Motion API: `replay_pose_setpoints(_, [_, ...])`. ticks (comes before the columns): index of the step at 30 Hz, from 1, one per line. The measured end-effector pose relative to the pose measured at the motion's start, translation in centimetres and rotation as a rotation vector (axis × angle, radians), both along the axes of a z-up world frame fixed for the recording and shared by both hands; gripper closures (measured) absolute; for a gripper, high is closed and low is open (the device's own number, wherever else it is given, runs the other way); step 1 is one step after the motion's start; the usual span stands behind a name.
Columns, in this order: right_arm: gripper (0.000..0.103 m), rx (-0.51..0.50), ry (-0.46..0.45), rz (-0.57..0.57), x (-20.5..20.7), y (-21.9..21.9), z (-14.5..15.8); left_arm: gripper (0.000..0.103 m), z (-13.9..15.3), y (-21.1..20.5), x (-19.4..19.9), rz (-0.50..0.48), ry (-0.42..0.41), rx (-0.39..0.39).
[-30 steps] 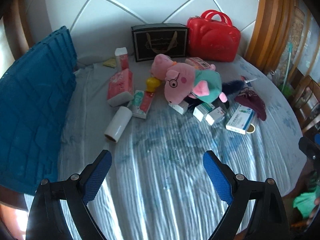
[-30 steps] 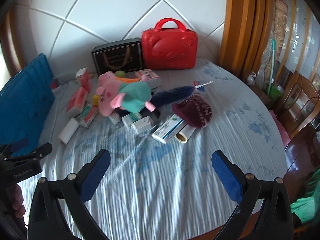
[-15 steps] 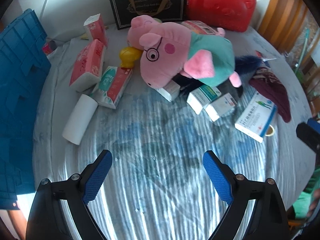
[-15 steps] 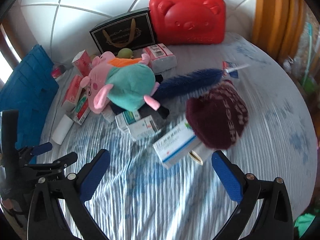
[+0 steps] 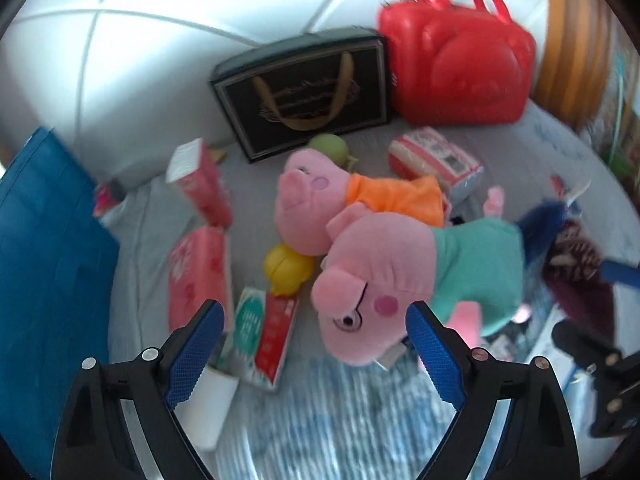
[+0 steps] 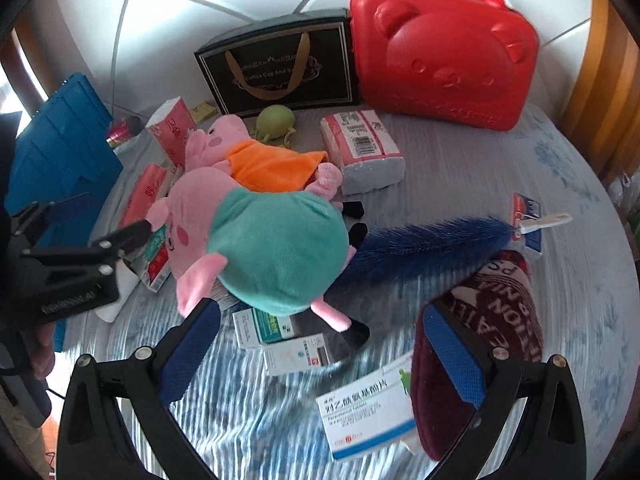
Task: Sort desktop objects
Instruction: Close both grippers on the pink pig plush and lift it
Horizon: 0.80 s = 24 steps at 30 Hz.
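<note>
A heap of desktop things lies on the striped cloth. My left gripper [image 5: 314,344] is open, its blue pads on either side of the head of the pink pig plush in a teal dress [image 5: 384,288], not touching it. A second pig in orange [image 5: 320,200] lies behind, with a yellow duck [image 5: 286,268] beside them. My right gripper [image 6: 320,352] is open above the small medicine boxes [image 6: 280,336]. A larger white and blue box [image 6: 368,412] and a maroon knit hat [image 6: 496,312] lie by its right finger. A blue feather duster [image 6: 424,244] lies beyond.
A black gift bag [image 6: 280,68] and a red bear case [image 6: 440,48] stand against the white wall. A blue crate [image 5: 48,260] is at the left. Red tissue packs [image 5: 196,276], a toothpaste box [image 5: 268,336] and a white roll [image 5: 208,400] lie left of the plush.
Both grippers have moved forward and down toward the heap, so the objects look much larger. Both stay open and hold nothing. Nothing on the table has shifted.
</note>
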State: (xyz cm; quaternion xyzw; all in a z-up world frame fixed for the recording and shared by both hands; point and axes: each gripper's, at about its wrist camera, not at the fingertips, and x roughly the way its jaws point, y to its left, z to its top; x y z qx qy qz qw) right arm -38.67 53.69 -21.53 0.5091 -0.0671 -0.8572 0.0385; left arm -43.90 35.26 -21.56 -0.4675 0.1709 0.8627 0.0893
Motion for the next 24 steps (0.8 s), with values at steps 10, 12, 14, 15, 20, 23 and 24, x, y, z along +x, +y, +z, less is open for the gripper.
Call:
replay_pose_setpoints(10, [0.0,-0.048,-0.118,0.034,-6.0,-0.9,-5.9,0.001,-4.4,-0.2,-2.3,-0.067,0.04,0.051])
replay_pose_setpoints(12, [0.0,-0.086,-0.12,0.039,-6.2,-0.5,-6.5,0.002,-4.1,-0.8,-1.9,-0.084,0.016,0.08])
replay_pose_setpoints(14, [0.0,-0.112,-0.12,0.042,-6.4,-0.2,-6.9,0.002,-3.9,-1.1,-0.9,-0.124,0.003,0.095])
replay_pose_setpoints(15, [0.0,-0.101,-0.118,0.042,-6.3,-0.1,-6.8,0.002,-4.1,-0.8,-0.5,-0.139,0.004,0.083])
replay_pose_setpoints(20, [0.0,-0.051,-0.123,0.032,-6.1,0.2,-6.8,0.002,-6.7,1.6,-1.9,-0.123,-0.024,0.039])
replay_pose_setpoints(23, [0.0,-0.038,-0.128,0.047,-6.2,0.2,-7.1,0.002,-8.3,2.7,-3.1,-0.086,-0.064,0.008])
replay_pose_setpoints(24, [0.0,-0.046,-0.125,0.056,-6.4,0.2,-7.2,0.002,-9.0,3.1,-3.6,-0.071,-0.073,-0.024])
